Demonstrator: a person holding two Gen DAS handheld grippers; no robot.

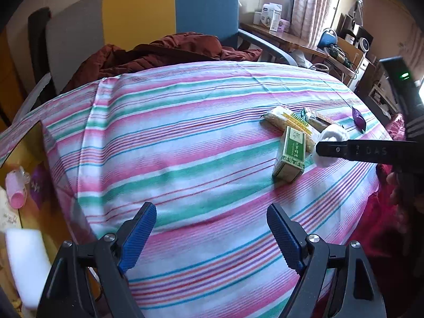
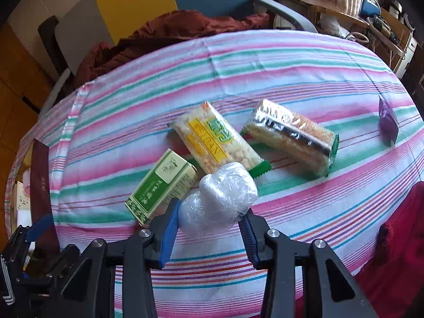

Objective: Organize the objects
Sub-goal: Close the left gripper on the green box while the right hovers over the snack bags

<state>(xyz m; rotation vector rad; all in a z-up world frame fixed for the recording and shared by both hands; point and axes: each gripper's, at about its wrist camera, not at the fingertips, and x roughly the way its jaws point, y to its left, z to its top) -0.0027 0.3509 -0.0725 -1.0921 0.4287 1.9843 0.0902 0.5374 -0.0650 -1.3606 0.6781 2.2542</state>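
Right tongs [image 2: 209, 221] are clamping the white plastic-wrapped lumpy bundle [image 2: 220, 198] at its near end: light, squashy, slippery film, so grip mid-body. Left tongs [image 1: 210, 229] are hanging open, empty.

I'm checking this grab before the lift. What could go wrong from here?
1. The right gripper pinches a slippery plastic-wrapped white bundle near its lower end, so it may slide out.
2. The bundle seems to touch the green box and the yellow snack pack; lifting could drag them.
3. The left gripper is open and far away, so it can't catch a drop.
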